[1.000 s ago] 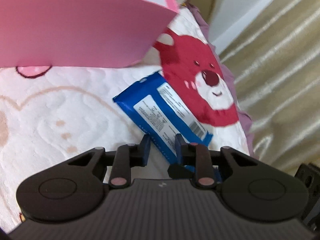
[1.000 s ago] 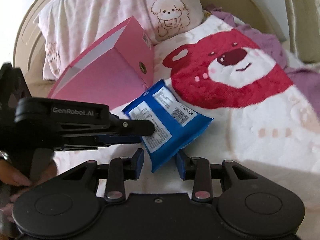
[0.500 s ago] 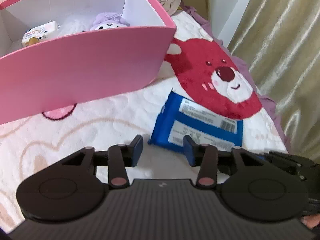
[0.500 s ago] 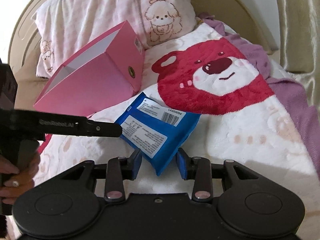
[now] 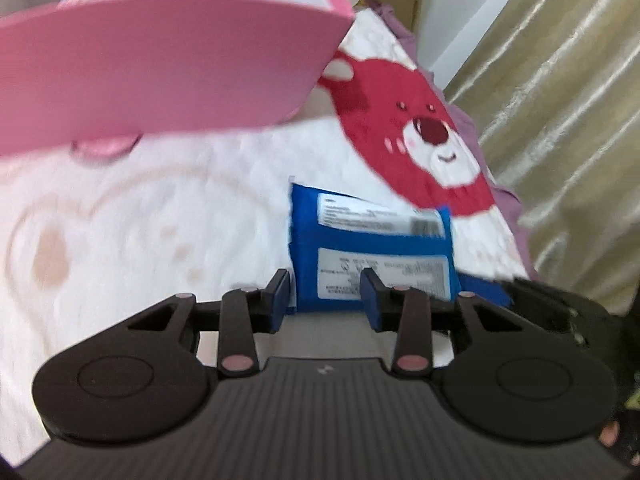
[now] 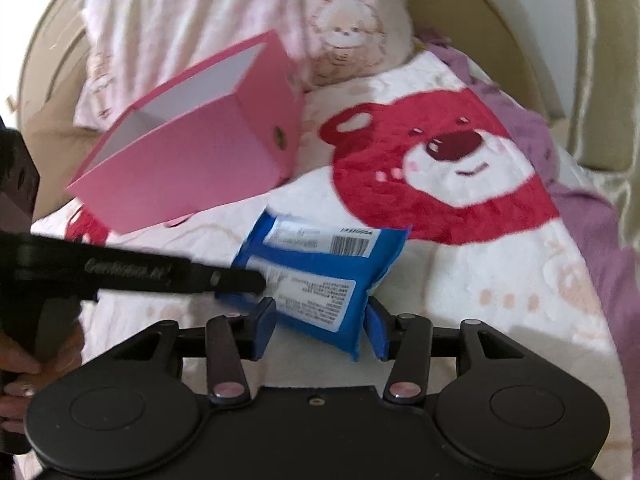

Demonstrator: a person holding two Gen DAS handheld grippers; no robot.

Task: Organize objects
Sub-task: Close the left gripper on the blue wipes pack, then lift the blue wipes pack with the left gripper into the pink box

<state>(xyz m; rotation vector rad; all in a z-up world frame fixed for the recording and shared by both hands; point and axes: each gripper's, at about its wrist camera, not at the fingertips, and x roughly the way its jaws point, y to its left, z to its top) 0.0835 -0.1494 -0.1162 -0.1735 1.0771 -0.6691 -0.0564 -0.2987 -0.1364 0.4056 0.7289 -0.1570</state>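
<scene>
A blue packet (image 5: 372, 248) with white labels lies flat on the bear blanket, in front of the open pink box (image 5: 160, 72). My left gripper (image 5: 325, 298) straddles the packet's near left corner; its jaws are closing and a sliver of gap shows at the left pad. In the right wrist view its finger (image 6: 236, 280) reaches in from the left onto the packet (image 6: 320, 276). My right gripper (image 6: 320, 318) has the packet's near end between its opening jaws. The pink box (image 6: 192, 168) sits tilted behind.
The bear blanket (image 6: 440, 168) covers the bed, with a patterned pillow (image 6: 240, 20) at the head behind the box. A gold curtain (image 5: 560, 100) hangs past the bed's right edge. A hand (image 6: 20, 360) holds the left gripper's handle.
The left gripper let go of the packet's corner, drew back, and now comes in again at its left end. The packet has turned crosswise. The right jaws stand wider.
</scene>
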